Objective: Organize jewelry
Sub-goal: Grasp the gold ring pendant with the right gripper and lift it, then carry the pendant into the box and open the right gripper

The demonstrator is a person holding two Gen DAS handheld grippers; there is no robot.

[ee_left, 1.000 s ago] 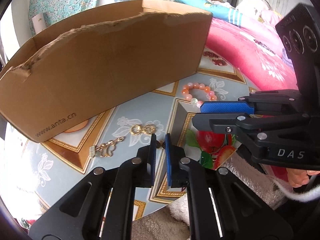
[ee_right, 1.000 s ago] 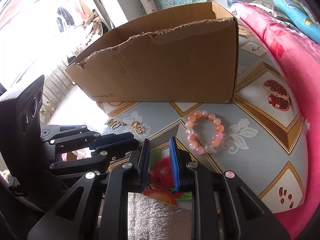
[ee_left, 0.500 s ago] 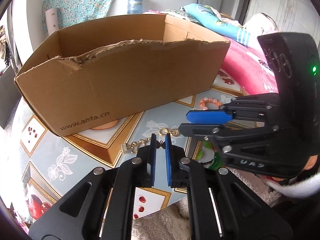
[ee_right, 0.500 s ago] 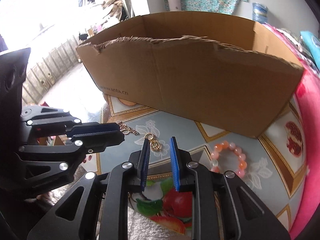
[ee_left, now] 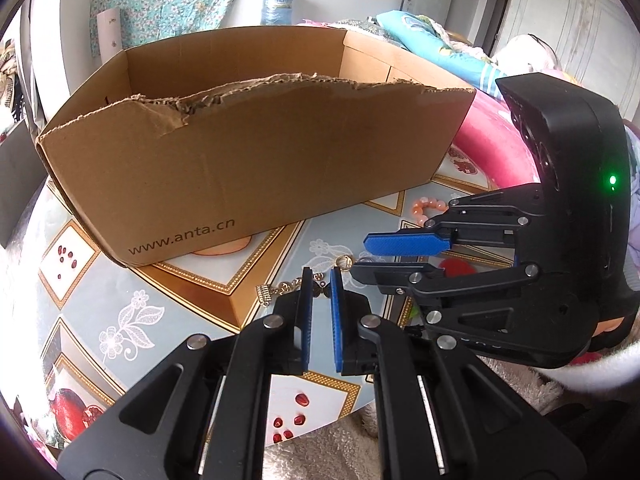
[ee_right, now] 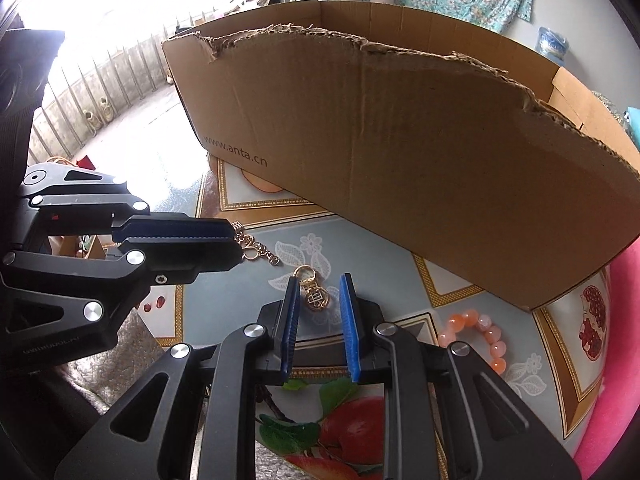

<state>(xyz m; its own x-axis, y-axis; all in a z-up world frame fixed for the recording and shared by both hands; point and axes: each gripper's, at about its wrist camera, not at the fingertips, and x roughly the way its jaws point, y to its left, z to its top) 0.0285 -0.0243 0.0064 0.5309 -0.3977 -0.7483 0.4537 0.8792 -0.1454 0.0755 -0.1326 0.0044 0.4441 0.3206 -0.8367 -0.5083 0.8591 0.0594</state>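
One gold charm (ee_right: 315, 295) lies just beyond the right gripper (ee_right: 319, 280).

both tools (ee_left: 320, 280) nearer gold chain (ee_right: 256, 250)

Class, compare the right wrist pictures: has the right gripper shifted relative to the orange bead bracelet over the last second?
Yes. The right gripper has moved left: the orange bead bracelet now lies to its right, and the small gold charm sits ahead between its fingers.
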